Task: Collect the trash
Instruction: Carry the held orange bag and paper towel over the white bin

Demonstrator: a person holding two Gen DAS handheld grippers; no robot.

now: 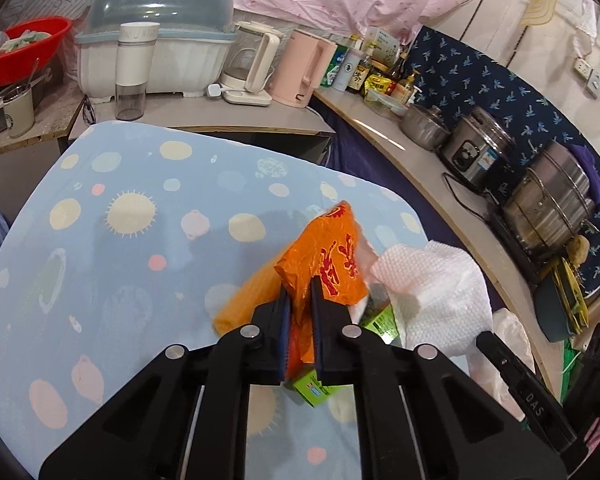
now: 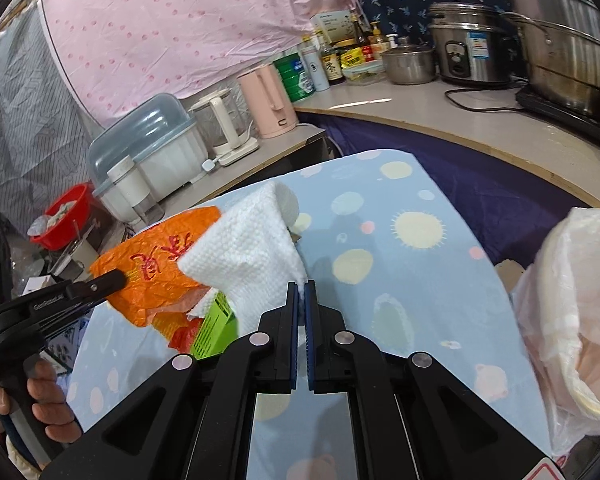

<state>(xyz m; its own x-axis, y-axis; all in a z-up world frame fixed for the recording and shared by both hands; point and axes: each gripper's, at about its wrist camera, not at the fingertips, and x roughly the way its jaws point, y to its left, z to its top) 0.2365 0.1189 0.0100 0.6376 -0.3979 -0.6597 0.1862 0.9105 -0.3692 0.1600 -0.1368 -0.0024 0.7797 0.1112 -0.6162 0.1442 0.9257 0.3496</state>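
left gripper [image 1: 299, 296] fingers grasp the orange bag [image 1: 332, 256]; right gripper [image 2: 301, 294] fingers pinch the white paper towel [image 2: 248, 256].

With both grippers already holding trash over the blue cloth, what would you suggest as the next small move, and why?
Probably carry the right gripper, shut on the white paper towel, rightward to the open plastic-lined bin at the table's right edge. The left gripper already pinches the orange plastic bag, so both pieces look secured, and the bin sits nearest the right gripper.
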